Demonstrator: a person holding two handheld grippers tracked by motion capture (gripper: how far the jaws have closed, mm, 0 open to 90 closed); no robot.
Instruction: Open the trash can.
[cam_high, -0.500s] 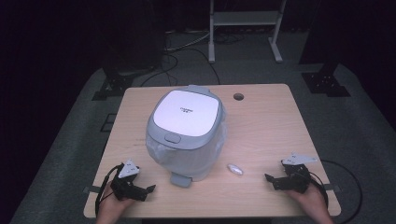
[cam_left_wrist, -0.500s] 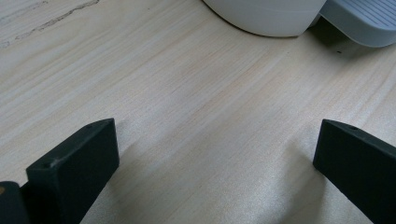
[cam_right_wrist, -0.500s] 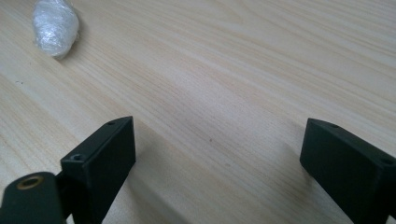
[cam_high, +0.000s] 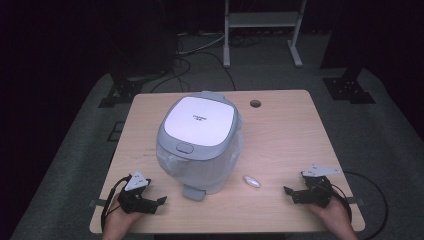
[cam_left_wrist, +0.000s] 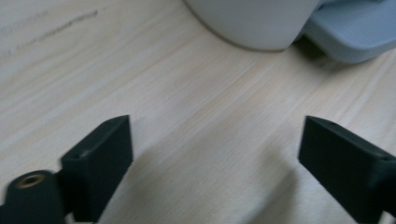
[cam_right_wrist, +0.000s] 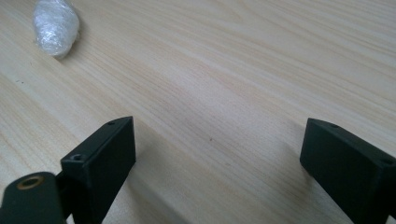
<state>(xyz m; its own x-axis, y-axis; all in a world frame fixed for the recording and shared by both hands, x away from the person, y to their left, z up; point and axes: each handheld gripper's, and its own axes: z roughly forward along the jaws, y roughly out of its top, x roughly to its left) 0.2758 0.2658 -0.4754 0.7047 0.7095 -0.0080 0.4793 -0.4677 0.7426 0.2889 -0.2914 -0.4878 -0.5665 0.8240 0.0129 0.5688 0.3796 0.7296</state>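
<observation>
- Nothing is grasped yet: the left gripper (cam_high: 159, 201) and right gripper (cam_high: 287, 190) rest low at the near edge of the pale wooden table (cam_high: 285, 135), both spread wide and empty.
- The white, grey-lidded, plastic-wrapped cooker (cam_high: 200, 142) stands mid-table; a next move would likely need a reach forward.
- The right gripper view brings out the small crinkled plastic wad (cam_right_wrist: 56, 25); the left gripper view shows the cooker's base and grey-blue tab (cam_left_wrist: 350, 32).
</observation>
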